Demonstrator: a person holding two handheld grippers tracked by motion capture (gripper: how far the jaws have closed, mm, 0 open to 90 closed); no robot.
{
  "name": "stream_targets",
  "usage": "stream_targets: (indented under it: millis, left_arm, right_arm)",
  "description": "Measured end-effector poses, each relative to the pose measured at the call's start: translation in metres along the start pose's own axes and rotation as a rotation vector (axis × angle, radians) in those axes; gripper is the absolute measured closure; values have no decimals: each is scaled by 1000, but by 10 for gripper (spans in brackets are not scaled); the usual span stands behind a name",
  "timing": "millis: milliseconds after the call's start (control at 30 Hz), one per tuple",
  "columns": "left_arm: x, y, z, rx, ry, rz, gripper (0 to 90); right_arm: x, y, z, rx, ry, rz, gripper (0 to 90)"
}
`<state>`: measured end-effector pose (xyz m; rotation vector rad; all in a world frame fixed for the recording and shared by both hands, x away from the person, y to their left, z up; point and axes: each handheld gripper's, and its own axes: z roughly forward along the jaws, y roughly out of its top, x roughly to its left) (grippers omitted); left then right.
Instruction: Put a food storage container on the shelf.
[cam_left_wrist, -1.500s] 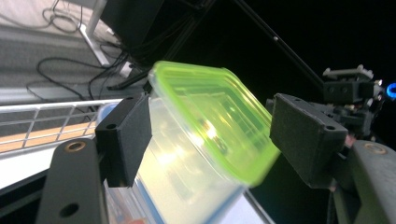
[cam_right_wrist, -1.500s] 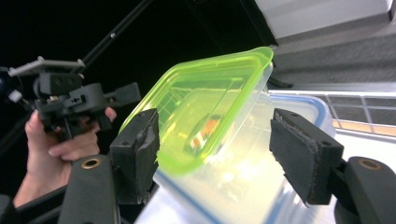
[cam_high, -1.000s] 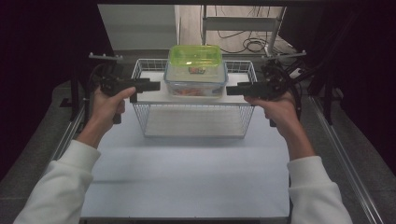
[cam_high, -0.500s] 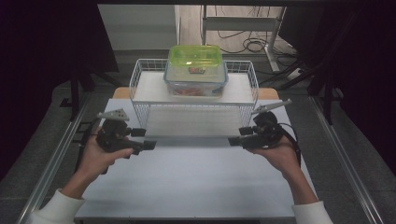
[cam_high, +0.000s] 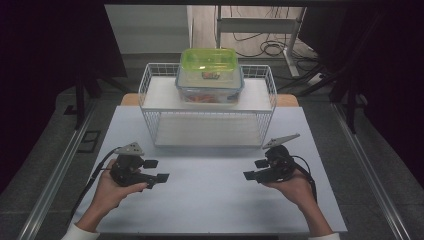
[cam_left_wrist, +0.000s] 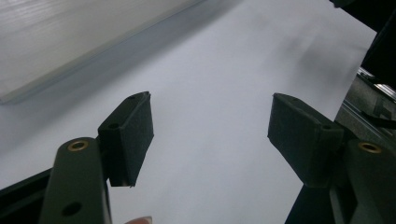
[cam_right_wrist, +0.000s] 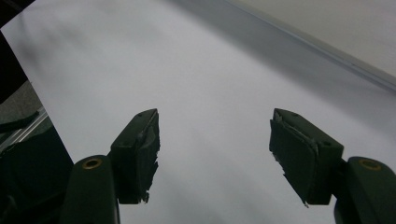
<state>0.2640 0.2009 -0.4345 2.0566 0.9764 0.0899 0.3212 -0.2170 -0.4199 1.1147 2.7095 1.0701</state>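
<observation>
A clear food box with a green lid (cam_high: 209, 75) stands on the top shelf of a white wire rack (cam_high: 207, 107) at the back of the table. My left gripper (cam_high: 156, 170) hovers low over the white tabletop (cam_high: 210, 200) at front left, jaws open and pointing right, nothing between them. My right gripper (cam_high: 255, 170) sits opposite at front right, jaws open and pointing left, also empty. In the left gripper view the gripper (cam_left_wrist: 210, 130) looks over bare tabletop; the right gripper view shows its gripper (cam_right_wrist: 215, 140) over the same surface.
The rack's lower shelf (cam_high: 207, 131) is bare. A wooden board edge (cam_high: 129, 99) shows behind the rack. Metal rails (cam_high: 60, 170) run along both sides of the table, with cables on the floor (cam_high: 260, 45) at the back.
Both hands have dropped from the rack's top shelf height down and toward the front of the table. The box stays on the rack. Both pairs of jaws remain open.
</observation>
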Motion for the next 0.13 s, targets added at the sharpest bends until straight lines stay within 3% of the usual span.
stream_targets:
  millis: [133]
  left_arm:
    - [0, -1, -1, -9, 4, -3, 302]
  right_arm:
    - [0, -1, -2, -23, 2, -7, 312]
